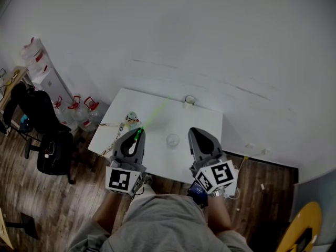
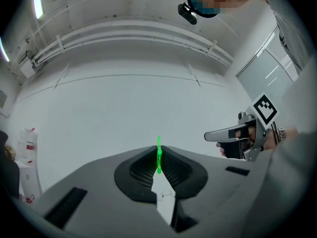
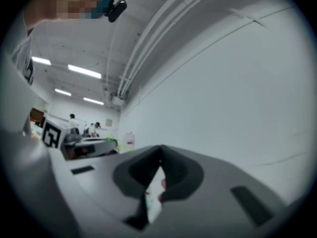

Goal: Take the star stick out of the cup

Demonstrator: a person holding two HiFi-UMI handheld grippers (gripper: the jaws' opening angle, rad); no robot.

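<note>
A thin green star stick point(image 1: 152, 117) slants up and to the right over the white table point(image 1: 207, 121). My left gripper point(image 1: 137, 134) is shut on its lower end. In the left gripper view the stick point(image 2: 158, 155) stands upright between the closed tips of the left gripper point(image 2: 158, 168), and its star end cannot be made out. A clear cup point(image 1: 172, 139) stands on the table between the two grippers, apart from the stick; it also shows through the left jaw gap as the cup point(image 2: 167, 194). My right gripper point(image 1: 195, 133) hovers right of the cup, and in its own view the right gripper point(image 3: 160, 150) is shut with nothing in it.
A small ring-shaped container point(image 1: 189, 101) sits near the table's far edge. A small toy-like item point(image 1: 131, 119) with a strap lies at the table's left. A black chair point(image 1: 50, 140) and water jugs point(image 1: 79, 109) stand on the wooden floor to the left.
</note>
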